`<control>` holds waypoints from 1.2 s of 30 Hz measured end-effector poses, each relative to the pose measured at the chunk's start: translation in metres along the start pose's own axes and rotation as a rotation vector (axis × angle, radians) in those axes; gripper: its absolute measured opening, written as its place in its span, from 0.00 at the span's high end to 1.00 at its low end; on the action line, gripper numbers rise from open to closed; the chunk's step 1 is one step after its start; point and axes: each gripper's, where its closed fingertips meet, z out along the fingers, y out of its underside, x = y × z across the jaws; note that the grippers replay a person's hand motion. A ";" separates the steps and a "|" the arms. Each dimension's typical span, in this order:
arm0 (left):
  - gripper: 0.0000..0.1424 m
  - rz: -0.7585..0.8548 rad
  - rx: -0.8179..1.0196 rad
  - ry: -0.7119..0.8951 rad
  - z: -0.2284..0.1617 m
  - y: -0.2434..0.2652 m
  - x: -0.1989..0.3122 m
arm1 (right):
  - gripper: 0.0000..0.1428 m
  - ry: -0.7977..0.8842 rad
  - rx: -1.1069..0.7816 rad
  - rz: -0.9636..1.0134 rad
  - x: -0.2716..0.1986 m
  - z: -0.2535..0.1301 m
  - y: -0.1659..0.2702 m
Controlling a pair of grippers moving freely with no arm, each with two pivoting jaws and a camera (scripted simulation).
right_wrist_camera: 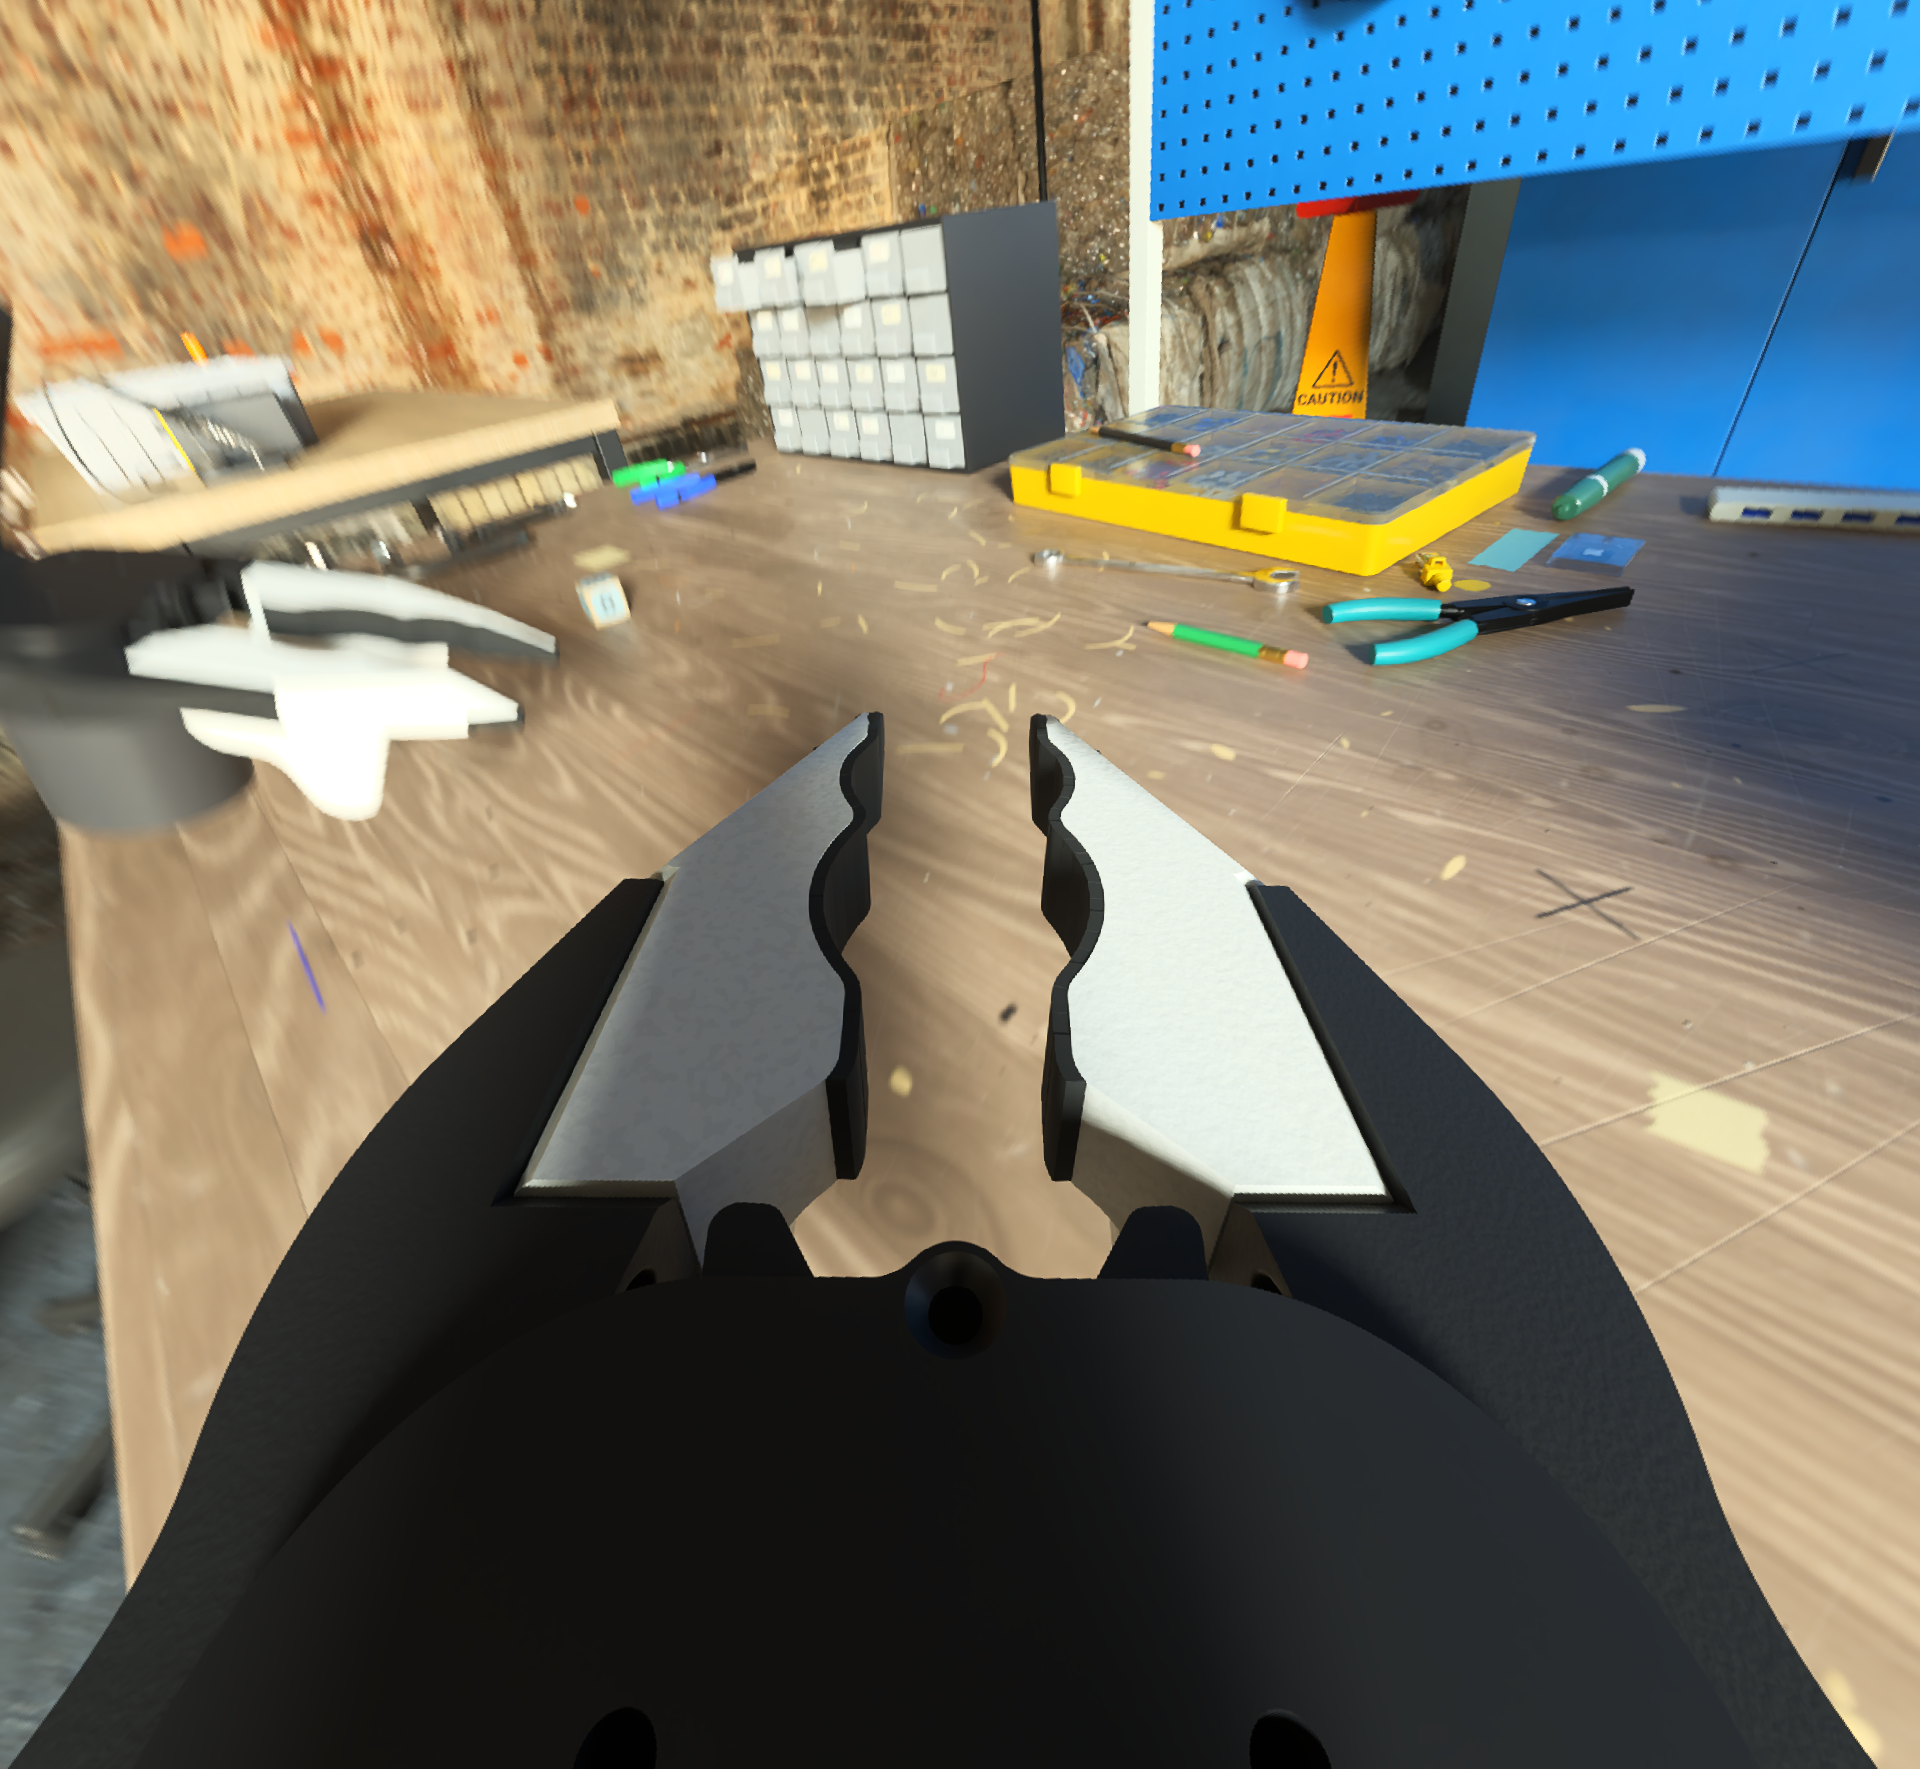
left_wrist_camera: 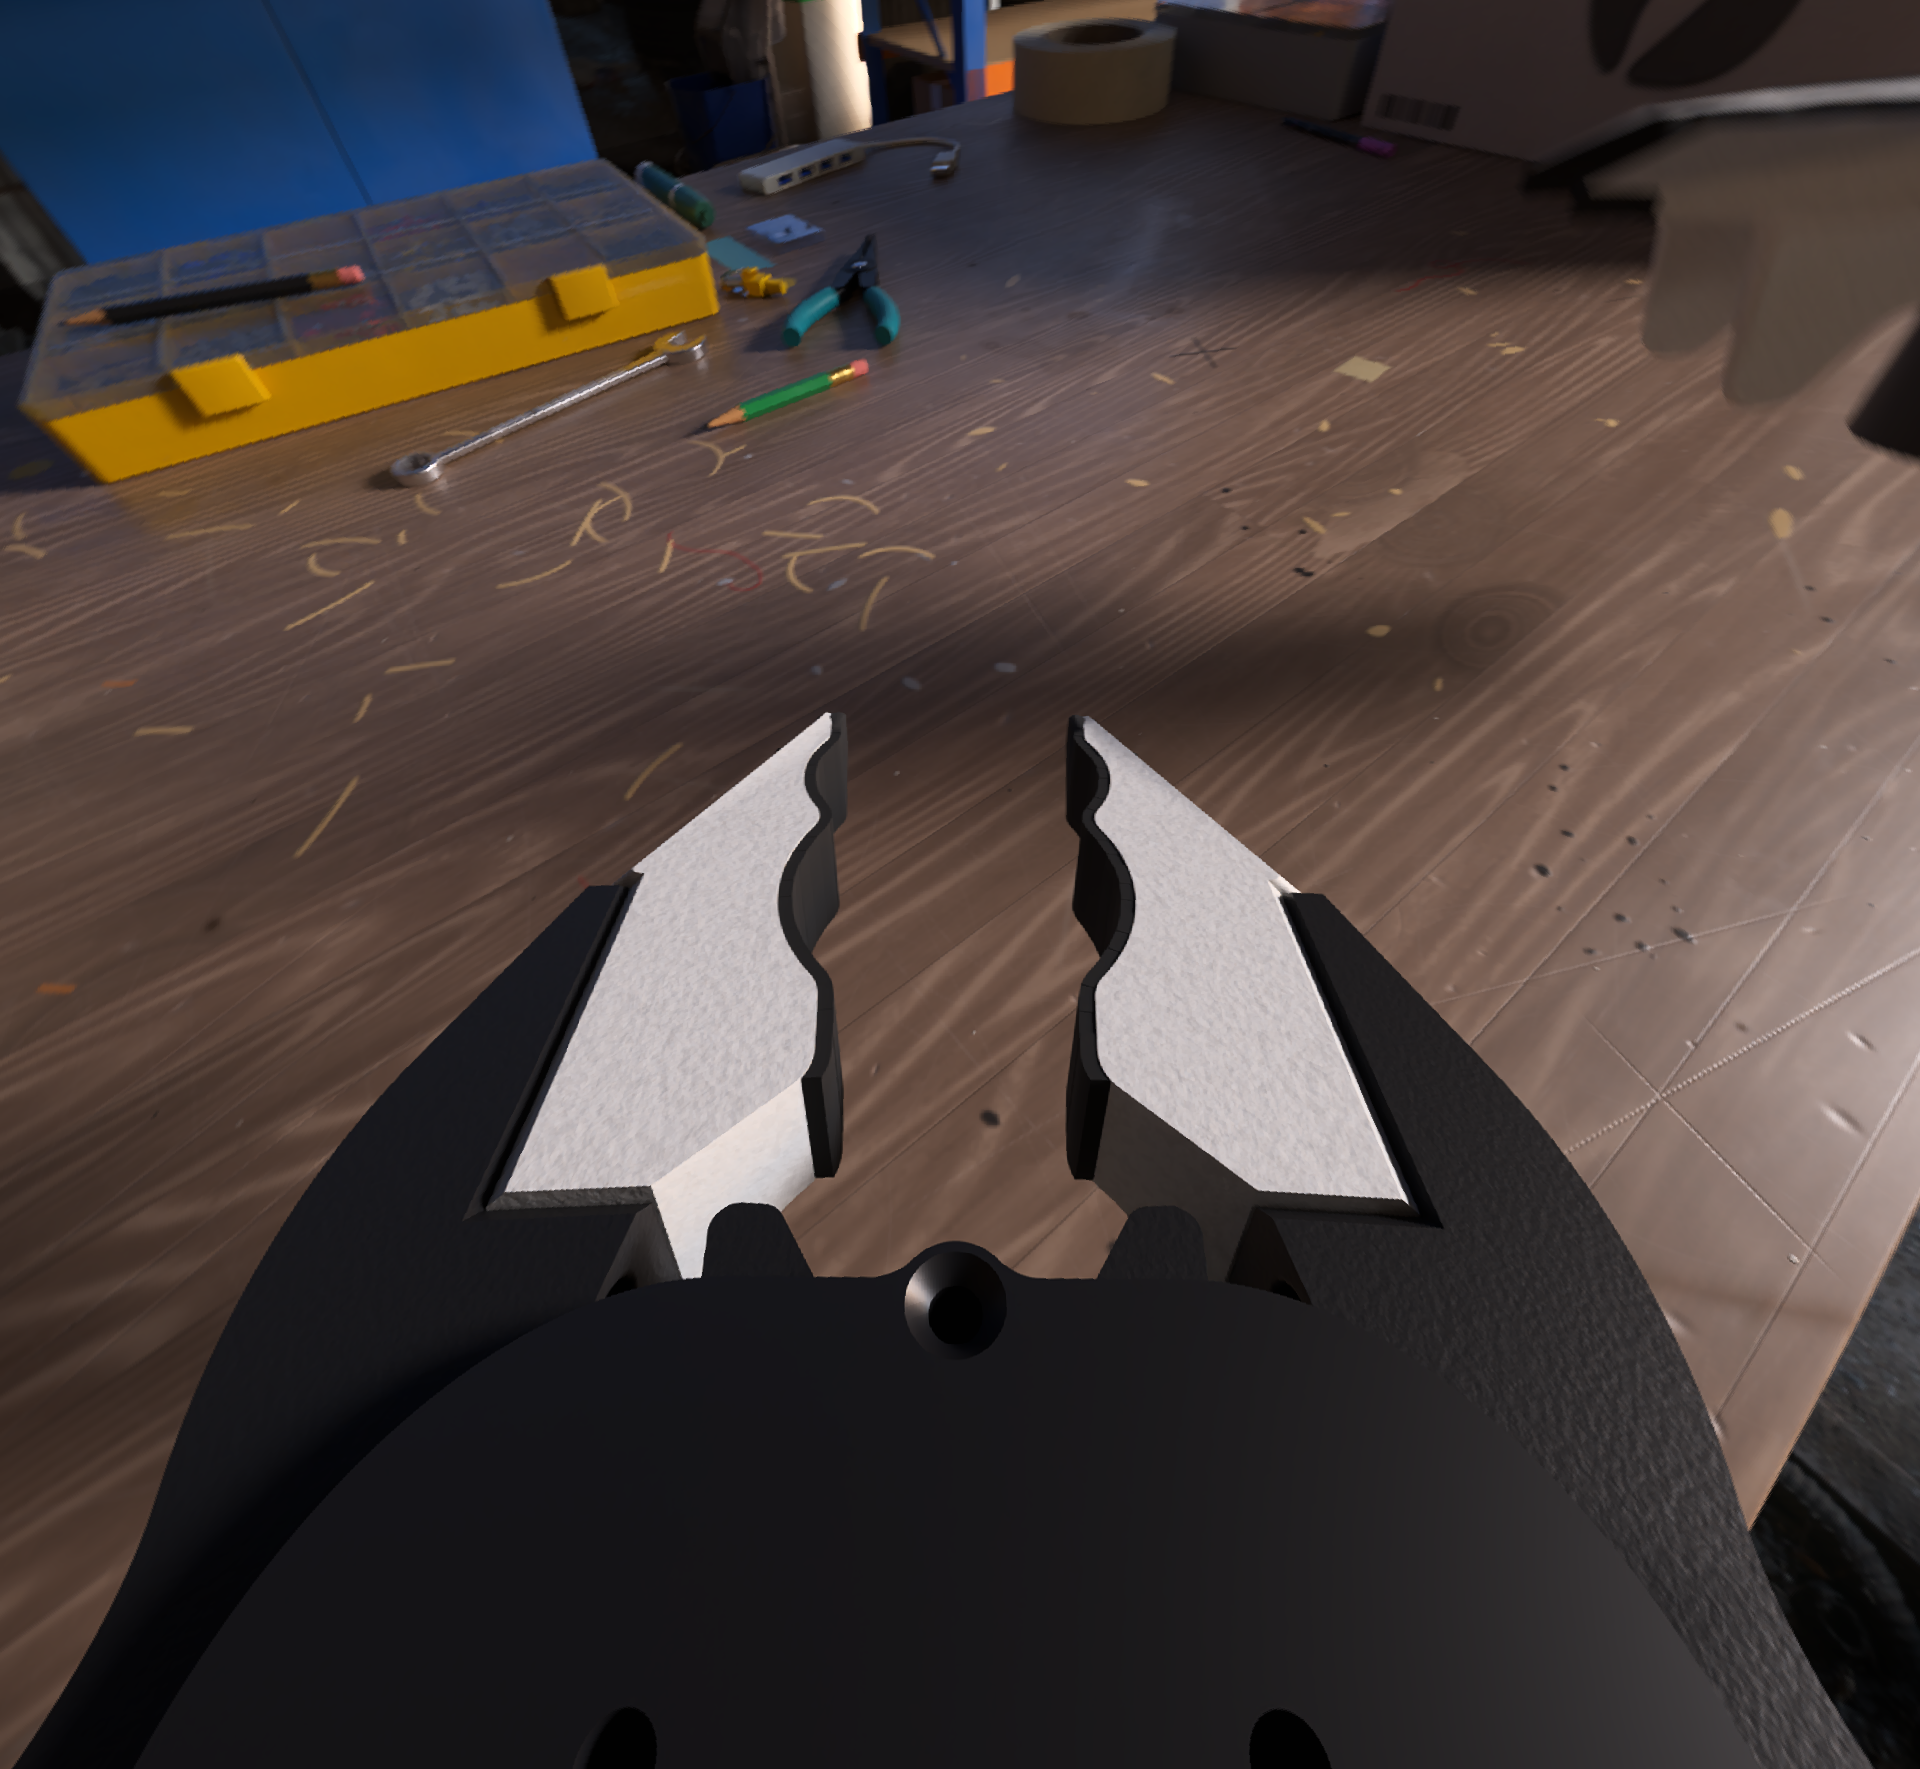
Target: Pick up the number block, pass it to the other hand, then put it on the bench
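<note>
The number block [right_wrist_camera: 603, 599], a small pale cube with a blue mark, sits on the wooden bench [right_wrist_camera: 1351, 888] at the far left of the right wrist view; it does not show in the left wrist view. My right gripper [right_wrist_camera: 956, 722] is open and empty above the bench, well short of the block. My left gripper [left_wrist_camera: 954, 727] is open and empty above bare bench [left_wrist_camera: 1143, 493]. In the right wrist view it shows blurred at the left [right_wrist_camera: 530, 680], jaws apart, near the block. The right gripper shows as a blur [left_wrist_camera: 1766, 296] in the left wrist view.
A yellow organiser box [right_wrist_camera: 1278, 493] [left_wrist_camera: 395, 337], a wrench [left_wrist_camera: 540, 415], a green pencil [right_wrist_camera: 1226, 644], teal pliers [right_wrist_camera: 1455, 623] and a grey drawer cabinet [right_wrist_camera: 894, 337] stand farther back. A tape roll [left_wrist_camera: 1091, 67] is at the far edge. The bench edge runs along the left [right_wrist_camera: 104, 1096].
</note>
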 end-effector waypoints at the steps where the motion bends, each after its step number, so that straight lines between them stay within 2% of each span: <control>1: 0.68 -0.005 -0.008 -0.019 -0.001 0.002 -0.002 | 0.81 0.005 -0.012 -0.061 -0.012 -0.002 0.013; 3: 0.63 0.009 -0.021 -0.064 -0.004 0.005 -0.008 | 0.81 0.089 -0.072 -0.196 -0.018 -0.007 0.028; 5: 0.59 0.018 -0.036 -0.104 -0.005 0.008 -0.014 | 0.81 0.098 -0.057 -0.243 -0.023 -0.010 0.030; 8: 0.52 -0.008 -0.049 -0.102 -0.005 0.011 -0.017 | 0.79 0.098 -0.087 -0.246 -0.019 -0.009 0.031; 12: 0.50 -0.043 -0.084 -0.111 -0.018 0.012 -0.029 | 0.78 0.075 -0.103 -0.152 -0.015 -0.009 0.036; 17: 0.51 -0.144 -0.201 -0.366 -0.079 0.009 -0.118 | 0.78 0.058 -0.134 -0.097 -0.011 -0.009 0.039; 19: 0.51 -0.193 -0.273 -0.413 -0.092 0.008 -0.160 | 0.78 0.042 -0.145 -0.085 -0.010 -0.009 0.041; 23: 0.47 -0.237 -0.518 -0.427 -0.080 0.027 -0.225 | 0.78 0.003 -0.172 -0.043 -0.011 -0.007 0.047; 28: 0.42 -0.331 -0.807 -0.371 -0.050 0.068 -0.257 | 0.79 -0.024 -0.193 -0.009 -0.010 -0.008 0.051; 30: 0.42 -0.419 -0.821 -0.351 -0.043 0.073 -0.261 | 0.79 -0.035 -0.198 -0.001 -0.010 -0.010 0.052; 31: 0.45 -0.438 -0.825 -0.376 -0.043 0.074 -0.267 | 0.79 -0.039 -0.200 0.001 -0.009 -0.011 0.052; 33: 0.53 -0.437 -0.854 -0.429 -0.045 0.077 -0.275 | 0.80 -0.041 -0.205 0.003 -0.008 -0.013 0.052; 36: 0.54 -0.454 -0.891 -0.441 -0.051 0.079 -0.282 | 0.80 -0.044 -0.209 0.012 -0.006 -0.014 0.051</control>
